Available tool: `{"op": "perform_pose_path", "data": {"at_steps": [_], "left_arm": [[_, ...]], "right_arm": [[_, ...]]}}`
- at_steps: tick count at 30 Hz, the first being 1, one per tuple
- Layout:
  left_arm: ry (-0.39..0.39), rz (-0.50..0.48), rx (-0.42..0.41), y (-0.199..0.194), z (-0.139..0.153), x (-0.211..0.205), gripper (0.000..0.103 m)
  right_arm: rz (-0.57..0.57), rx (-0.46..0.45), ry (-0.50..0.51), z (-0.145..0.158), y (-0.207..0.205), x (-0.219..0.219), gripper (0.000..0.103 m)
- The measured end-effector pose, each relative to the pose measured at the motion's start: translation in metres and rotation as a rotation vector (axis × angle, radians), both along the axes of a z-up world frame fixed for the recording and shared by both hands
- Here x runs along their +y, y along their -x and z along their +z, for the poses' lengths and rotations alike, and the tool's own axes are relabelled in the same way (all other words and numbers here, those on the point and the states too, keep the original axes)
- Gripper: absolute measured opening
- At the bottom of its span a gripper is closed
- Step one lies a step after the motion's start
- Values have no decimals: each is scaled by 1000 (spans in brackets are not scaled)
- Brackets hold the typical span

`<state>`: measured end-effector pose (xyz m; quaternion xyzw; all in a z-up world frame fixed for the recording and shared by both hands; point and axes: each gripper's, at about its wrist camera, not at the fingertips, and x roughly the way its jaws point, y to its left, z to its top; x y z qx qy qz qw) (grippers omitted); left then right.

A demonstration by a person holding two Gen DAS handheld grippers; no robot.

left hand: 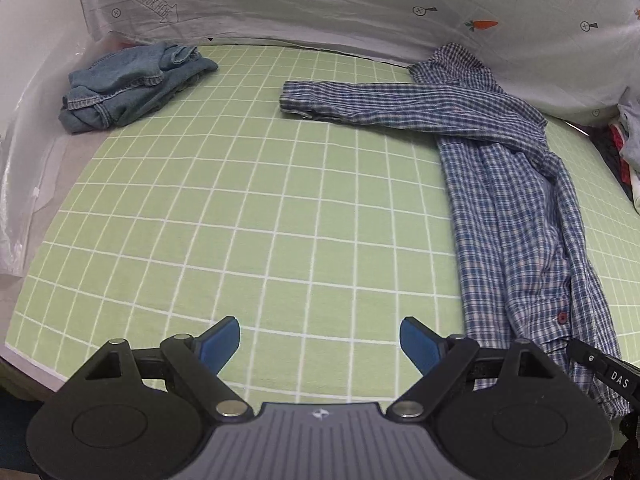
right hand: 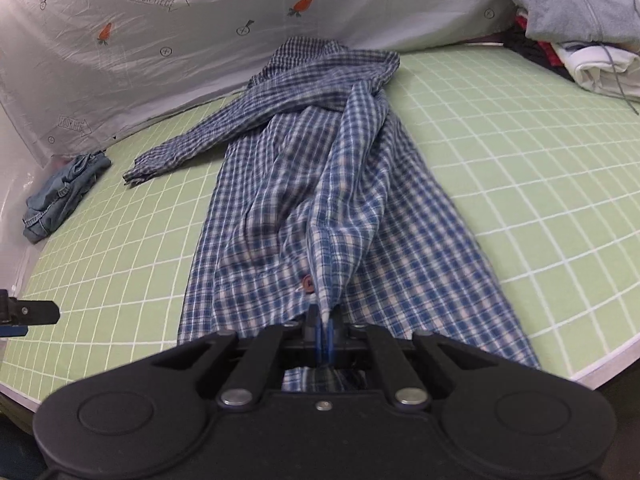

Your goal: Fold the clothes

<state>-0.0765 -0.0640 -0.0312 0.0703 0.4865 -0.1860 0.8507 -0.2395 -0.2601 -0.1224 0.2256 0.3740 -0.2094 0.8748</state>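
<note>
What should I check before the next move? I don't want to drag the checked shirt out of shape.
1. Right gripper pinches the blue-and-white checked cotton shirt at its hem: ok.
2. Left gripper open, holding nothing: ok.
3. Shirt flat: not ok, bunched along the middle.
4. Long sleeve folded in: not ok, stretched sideways.
5. Green gridded mat bare beside the shirt: ok.
6. Crumpled blue denim garment apart from the shirt: ok.

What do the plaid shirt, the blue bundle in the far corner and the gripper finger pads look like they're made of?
Plaid shirt: thin woven cloth, probably cotton, matte; it creases softly and its check is woven-looking. Blue bundle: denim, judging by faded blue and pale seam stitching. Finger pads: smooth blue plastic or rubber with a slight sheen; which one is unclear.
</note>
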Motion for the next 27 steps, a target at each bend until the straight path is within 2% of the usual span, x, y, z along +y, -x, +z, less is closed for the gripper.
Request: {"op": "perform_pose_path", "data": {"at_steps": [5, 8, 9, 12, 16, 22, 27], "left_arm": [[-7, 32, 15, -7, -4, 12, 87], [-1, 47, 27, -11, -6, 14, 87], [5, 48, 32, -11, -7, 12, 87], [29, 50, 40, -16, -7, -1, 87], [57, 49, 46, -20, -7, -24, 88], [89, 84, 43, -26, -4, -61, 88], [103, 170, 36, -42, 1, -84, 88]], "right_arm": [[-18, 47, -46, -18, -14, 3, 17], [-2, 48, -69, -17, -17, 4, 34], [10, 49, -74, -15, -18, 4, 40], [44, 34, -56, -2, -17, 3, 46], [42, -27, -21, 23, -11, -13, 62], [-16, -18, 35, 35, -6, -66, 64], [-28, 5, 62, 43, -10, -114, 64]]}}
